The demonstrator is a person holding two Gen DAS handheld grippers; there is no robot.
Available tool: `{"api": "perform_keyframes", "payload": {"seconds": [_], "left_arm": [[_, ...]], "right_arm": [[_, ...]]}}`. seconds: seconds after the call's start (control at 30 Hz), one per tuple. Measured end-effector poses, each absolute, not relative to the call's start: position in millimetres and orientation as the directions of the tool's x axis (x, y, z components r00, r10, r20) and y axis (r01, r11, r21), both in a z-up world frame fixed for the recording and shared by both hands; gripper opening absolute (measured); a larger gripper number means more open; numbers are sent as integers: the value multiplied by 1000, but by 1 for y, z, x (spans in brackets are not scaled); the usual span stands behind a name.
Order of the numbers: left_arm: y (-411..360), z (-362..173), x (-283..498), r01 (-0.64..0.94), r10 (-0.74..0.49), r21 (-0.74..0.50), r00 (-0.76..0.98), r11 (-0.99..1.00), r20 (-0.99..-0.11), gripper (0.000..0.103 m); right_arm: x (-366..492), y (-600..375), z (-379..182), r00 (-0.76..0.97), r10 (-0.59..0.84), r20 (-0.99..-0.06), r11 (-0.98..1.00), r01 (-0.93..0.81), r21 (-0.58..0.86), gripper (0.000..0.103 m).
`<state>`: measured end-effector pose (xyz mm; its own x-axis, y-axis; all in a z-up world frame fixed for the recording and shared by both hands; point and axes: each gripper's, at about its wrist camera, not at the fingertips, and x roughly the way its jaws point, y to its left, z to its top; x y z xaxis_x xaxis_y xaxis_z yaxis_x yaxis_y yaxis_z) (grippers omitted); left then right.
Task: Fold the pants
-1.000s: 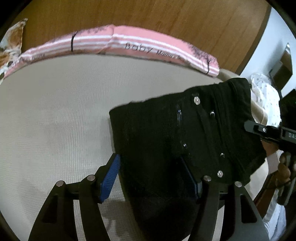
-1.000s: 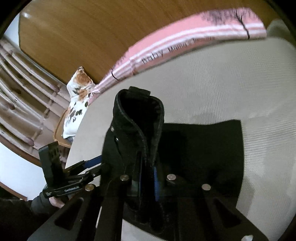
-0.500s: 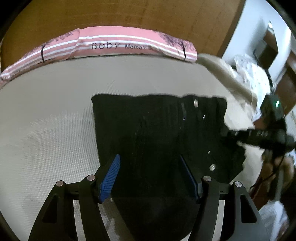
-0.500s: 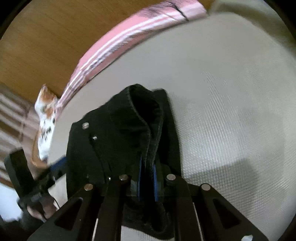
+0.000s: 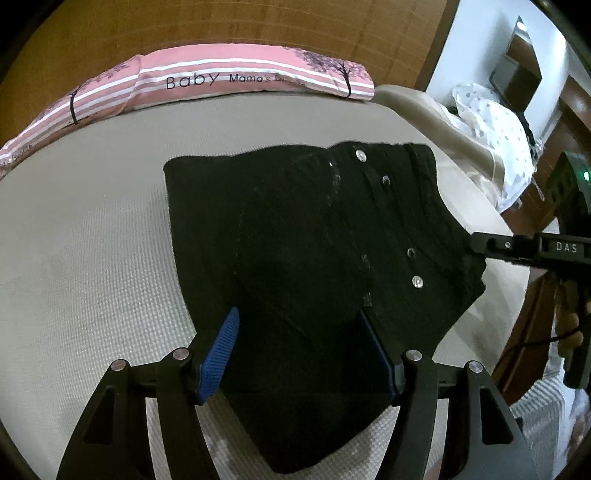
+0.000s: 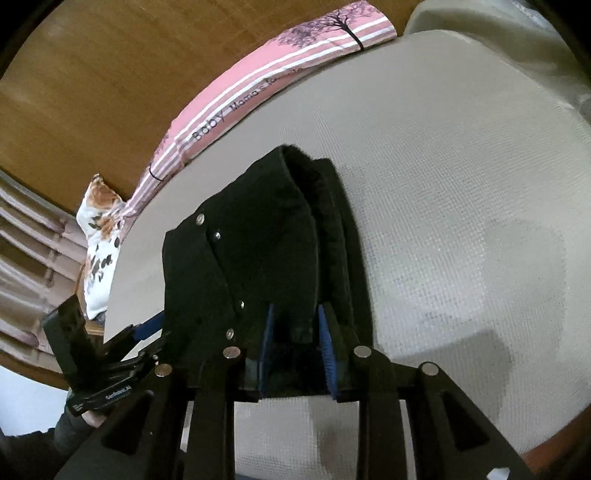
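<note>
- Left tongs: the blue-padded fingers stand wide apart, astride the near part of the black pants; the cloth fills the gap between them, but I cannot tell whether either pad presses on it.
- Right tongs: the fingers are drawn close and clamped on a thick fold at the waistband end of the pants. In the left wrist view these tongs meet the right edge of the pants, on the side with the metal studs.
- Edges and room: left of the pants the beige bed lies bare; beyond the pants a pink striped pillow runs along the wooden headboard. Right of the pants the bed's edge is near.
- Pants: folded into a dark block lying on the bed, well short of the pillow, its left edge straight, its right end gathered up into the right tongs.
</note>
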<state>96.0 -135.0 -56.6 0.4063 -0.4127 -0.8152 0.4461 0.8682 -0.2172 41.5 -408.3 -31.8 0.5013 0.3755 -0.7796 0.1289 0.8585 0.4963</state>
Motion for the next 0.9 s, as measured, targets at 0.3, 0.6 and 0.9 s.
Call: {"api": "perform_keyframes", "payload": {"seconds": [0.3, 0.6, 0.9], "left_arm": [[-133, -53, 86, 466, -459, -273, 353, 842, -815, 66], [-140, -66, 83, 490, -423, -224, 343, 842, -839, 66], [-136, -60, 81, 474, -426, -237, 344, 848, -837, 66]], "right_arm": [[20, -402, -12, 538, 281, -795, 909, 116, 401, 10], [20, -404, -37, 488, 210, -847, 935, 153, 320, 11], [19, -397, -32, 484, 187, -855, 940, 163, 298, 16]]}}
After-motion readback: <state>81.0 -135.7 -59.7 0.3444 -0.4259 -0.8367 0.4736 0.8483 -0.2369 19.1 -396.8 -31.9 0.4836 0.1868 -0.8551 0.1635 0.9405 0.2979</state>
